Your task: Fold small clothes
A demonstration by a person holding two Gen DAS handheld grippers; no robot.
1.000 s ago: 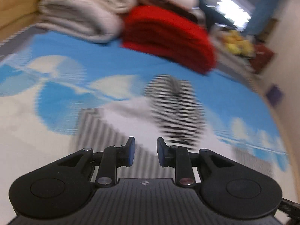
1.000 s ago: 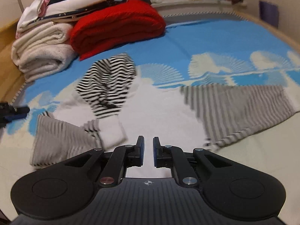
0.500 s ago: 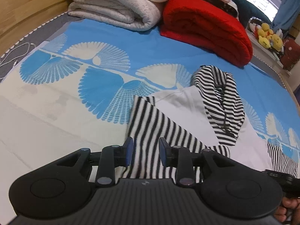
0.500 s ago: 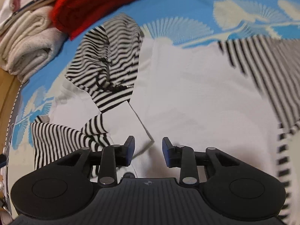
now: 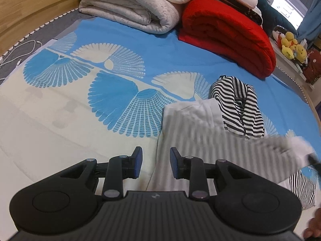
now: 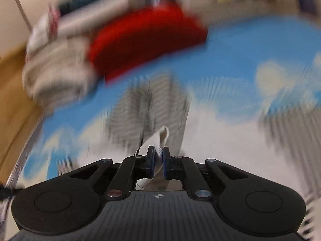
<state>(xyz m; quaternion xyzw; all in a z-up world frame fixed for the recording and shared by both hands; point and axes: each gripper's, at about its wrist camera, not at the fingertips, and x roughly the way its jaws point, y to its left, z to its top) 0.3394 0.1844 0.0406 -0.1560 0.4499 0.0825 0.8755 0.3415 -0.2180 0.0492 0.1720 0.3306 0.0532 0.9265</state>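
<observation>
The small hooded top, white in the body with black-and-white striped sleeves and hood, lies on the bed toward its right side, its striped hood pointing at the bedding stacked along the head edge. My right tool has its jaws nearly together on a white cuff of that garment; a fold of cloth runs between the pads and hangs below them. That view is badly smeared, so I cannot say more of the grip than that. In the left wrist view the striped sleeve shows blurred, stretched across the white body toward the right edge of the bed, and I judge that I am carrying it over as the first fold.

My left tool is parted wide and holds nothing. It hovers above the near left edge of the garment, over the line where white cloth meets the bed sheet.

Next, I think, the sleeve needs laying flat across the chest with the cuff released square, while the left tool pins or takes the near hem so the body does not drag.

Beyond the hood lie a folded red blanket and a rolled cream quilt. Yellow plush toys sit off the far right corner.
</observation>
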